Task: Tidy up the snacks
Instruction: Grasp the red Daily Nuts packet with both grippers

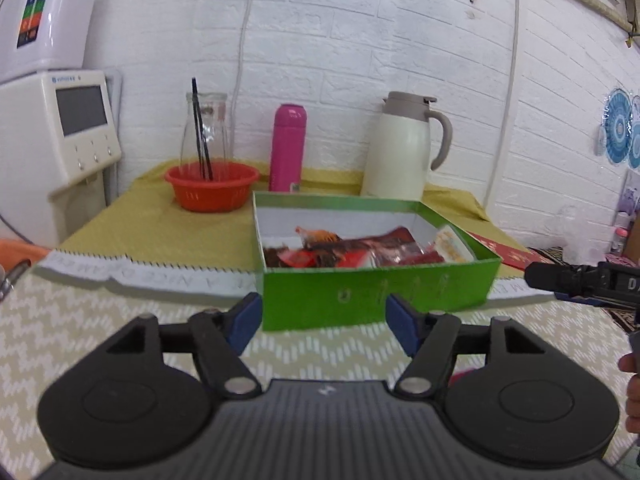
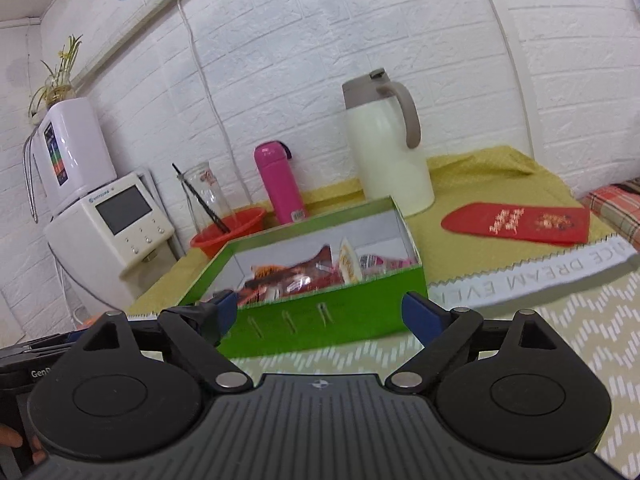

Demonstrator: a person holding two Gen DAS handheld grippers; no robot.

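Red and orange snack packets [image 1: 360, 252] are being kept in the open green cardboard box [image 1: 376, 300]; left gripper [image 1: 324, 322] and right gripper [image 2: 316, 314] are being held wide apart, empty.

Back edge of the table has an orange basket [image 1: 212, 190] with a glass bottle [image 1: 205, 132], pink flask [image 1: 288, 148], cream jug [image 1: 400, 148], and a red envelope [image 2: 516, 223] near the right edge.
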